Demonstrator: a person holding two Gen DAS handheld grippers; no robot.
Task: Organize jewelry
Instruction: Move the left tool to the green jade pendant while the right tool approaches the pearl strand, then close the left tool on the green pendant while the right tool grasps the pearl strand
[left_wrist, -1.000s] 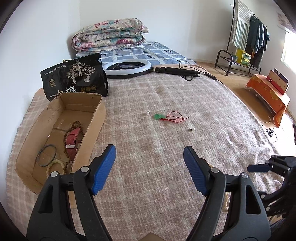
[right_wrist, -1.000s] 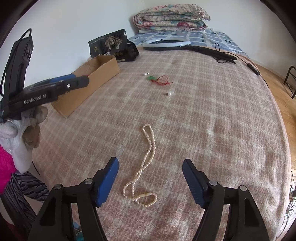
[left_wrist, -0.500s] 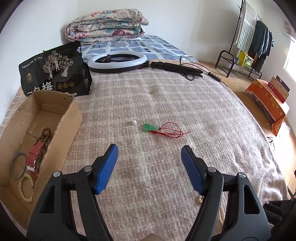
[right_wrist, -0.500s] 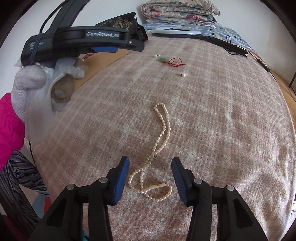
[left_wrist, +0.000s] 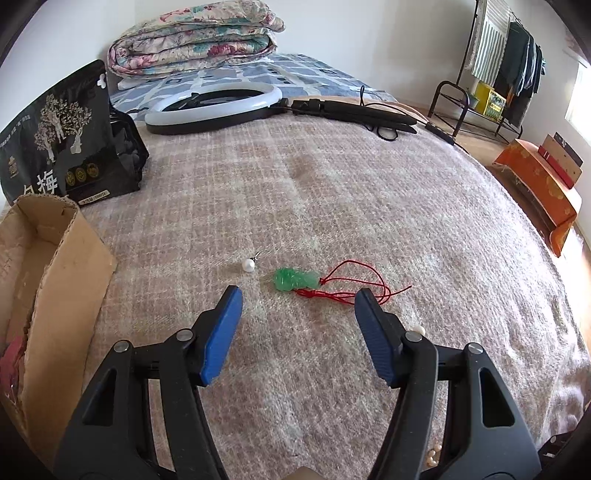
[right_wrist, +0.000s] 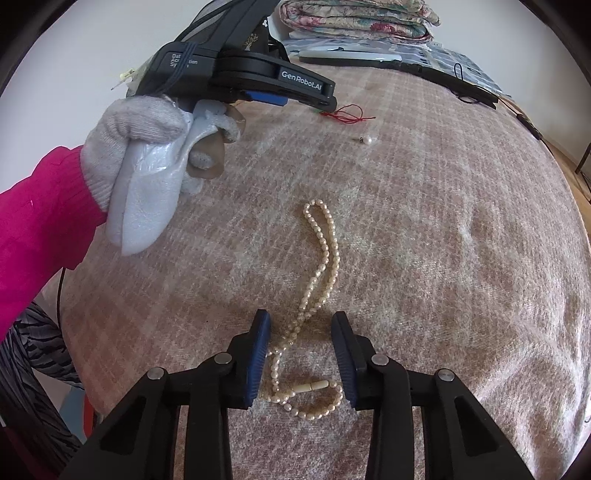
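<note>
Now, right gripper (right_wrist: 301, 325): jaws are closing with the pearl necklace (right_wrist: 318, 273) between the blue pads; the pads do not yet press on the beads.
Pearl necklace: lies on the checked blanket (right_wrist: 443, 258), its long loop stretching away from the gripper, its clasp end curled just under the jaws.
Left gripper (left_wrist: 298, 295): jaws are closing over bare blanket, nothing between them; the green pendant (left_wrist: 295, 278) lies just beyond the fingertips.
Green pendant: flat on the blanket, its red cord (left_wrist: 354, 284) looped out to the right.
Pearl earring (left_wrist: 248, 265): just left of the pendant, apart from it.
Second pearl earring (left_wrist: 418, 328): beside the left gripper's right finger, partly hidden by it.
Cardboard box (left_wrist: 55, 280): open, at the left edge of the blanket; its contents mostly out of view.
Left hand (right_wrist: 147, 166): gloved in grey, pink sleeve (right_wrist: 40, 214), gripping the left gripper's handle.
Far end: black bag (left_wrist: 62, 140), ring light (left_wrist: 214, 107), folded quilt (left_wrist: 195, 37).
</note>
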